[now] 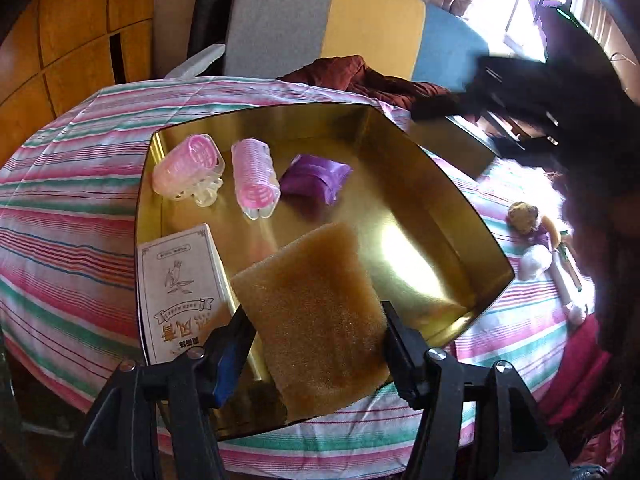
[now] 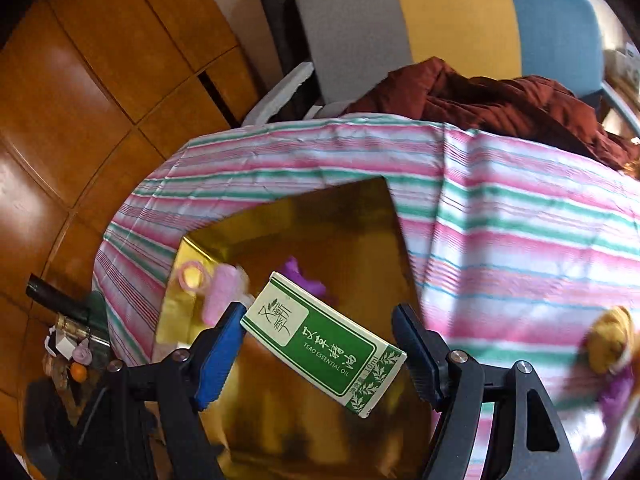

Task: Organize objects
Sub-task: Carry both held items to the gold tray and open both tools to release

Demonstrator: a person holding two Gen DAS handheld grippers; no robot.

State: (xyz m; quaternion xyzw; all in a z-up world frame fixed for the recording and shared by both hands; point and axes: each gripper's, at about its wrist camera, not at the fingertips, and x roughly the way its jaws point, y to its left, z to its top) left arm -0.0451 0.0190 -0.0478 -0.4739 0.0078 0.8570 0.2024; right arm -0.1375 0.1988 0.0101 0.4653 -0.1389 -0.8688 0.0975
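Surface: striped pink, green and white cloth is covering the table; a chair with grey, yellow and blue back panels is standing behind it with a dark red garment lying on the seat.
Hidden or unclear: the right side of the left wrist view is being blocked by a dark blurred shape, and I cannot tell what it is; the near edge of the gold tray is lying behind the gripper bodies in both views; the tray contents in the right wrist view are smeared by blur; a doll-like figure and a white object on the cloth right of the tray are washing out in glare.
Container: gold metal tray is sitting on the cloth, shallow walls all round.
Tray contents: 2 pink hair rollers, one near the far left corner and the other just beside it; a purple packet just right of the rollers; a white printed box lying along the left wall.
Left gripper: its jaws are pressing both edges of a brown sponge, holding it tilted over the near part of the tray.
Right gripper: jaws are standing wide; a green and white essential oil box is sitting diagonally between them over the tray, one corner touching the blue left pad, the other end apart from the right pad, so whether it is gripped I cannot tell.
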